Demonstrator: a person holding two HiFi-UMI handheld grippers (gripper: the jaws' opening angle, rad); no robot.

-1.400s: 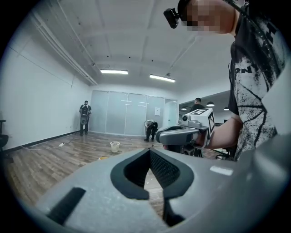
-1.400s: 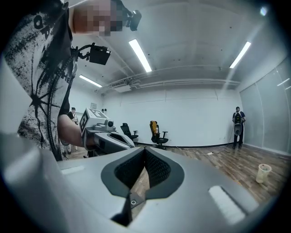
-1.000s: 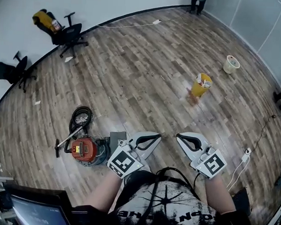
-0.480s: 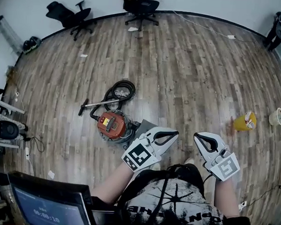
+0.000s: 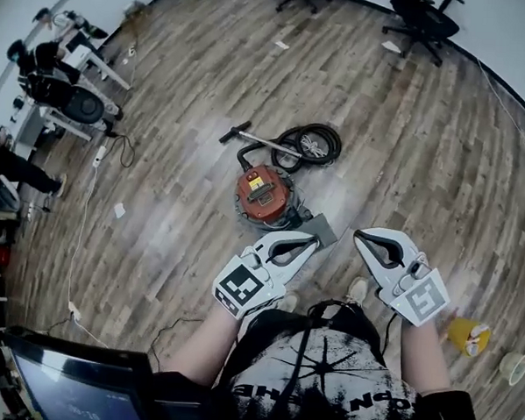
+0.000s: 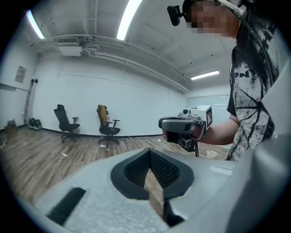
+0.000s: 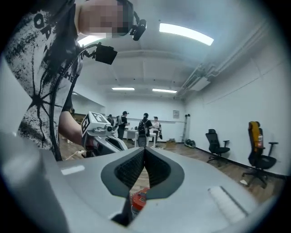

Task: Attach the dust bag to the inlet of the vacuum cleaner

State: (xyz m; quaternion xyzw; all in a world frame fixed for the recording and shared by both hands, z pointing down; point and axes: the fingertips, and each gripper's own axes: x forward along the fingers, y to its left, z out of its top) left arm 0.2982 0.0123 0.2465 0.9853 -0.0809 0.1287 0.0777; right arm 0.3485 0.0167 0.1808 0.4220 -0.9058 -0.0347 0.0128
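Observation:
A round vacuum cleaner (image 5: 265, 193) with a red top stands on the wood floor, its black hose (image 5: 310, 143) coiled behind it. A flat grey piece, probably the dust bag (image 5: 321, 227), lies at its near right side. My left gripper (image 5: 312, 242) is held just short of that piece, shut and empty. My right gripper (image 5: 359, 237) hovers beside it to the right, also shut with nothing in it. In the right gripper view the shut jaws (image 7: 144, 154) frame a sliver of the red vacuum (image 7: 138, 199). The left gripper view shows shut jaws (image 6: 149, 154) and the right gripper (image 6: 182, 127) beyond.
Office chairs (image 5: 422, 20) stand at the far wall. A yellow container (image 5: 466, 337) and a white cup (image 5: 513, 367) sit on the floor at the right. Equipment and people (image 5: 58, 89) fill the far left, a cable (image 5: 81, 239) trails there, and a screen (image 5: 69, 388) is near left.
The view has swung round to the left. The vacuum, earlier left of the grippers, now lies straight ahead of them. Both grippers stayed shut and empty.

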